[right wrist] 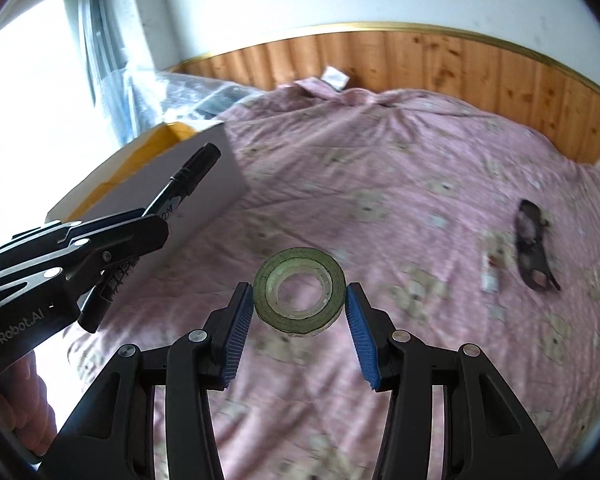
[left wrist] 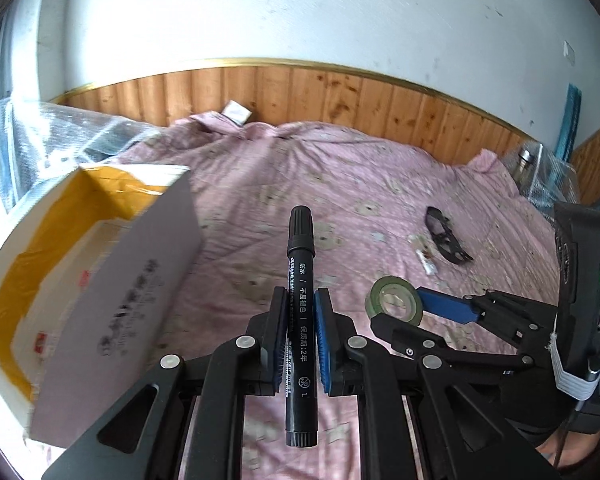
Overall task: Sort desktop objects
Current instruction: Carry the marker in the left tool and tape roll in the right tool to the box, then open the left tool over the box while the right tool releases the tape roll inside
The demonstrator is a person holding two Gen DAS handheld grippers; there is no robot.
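Between the blue pads of the left tongs (left wrist: 300, 320), clamped tight: a black marker (left wrist: 300, 320), cap toward 12 o'clock, lifted over the pink sheet (left wrist: 340, 168). At 9 o'clock of it, an open box (left wrist: 112, 280). Between the right tongs (right wrist: 299, 300), fingers spread wide and just touching its sides: a tape roll (right wrist: 299, 292). At 2 o'clock, well apart, glasses (right wrist: 532, 248).

box (left wrist: 100, 280): near-left side cut off by frame edge, printed text blurred | small white tube (left wrist: 427, 263) beside glasses (left wrist: 446, 236): label too small to read | tape roll (left wrist: 396, 300): near-right rim hidden behind right gripper (left wrist: 420, 312) | metal thing (left wrist: 526, 160) far right: wrapped in plastic, unidentifiable | white item (right wrist: 335, 77) at the wall panel: blurred
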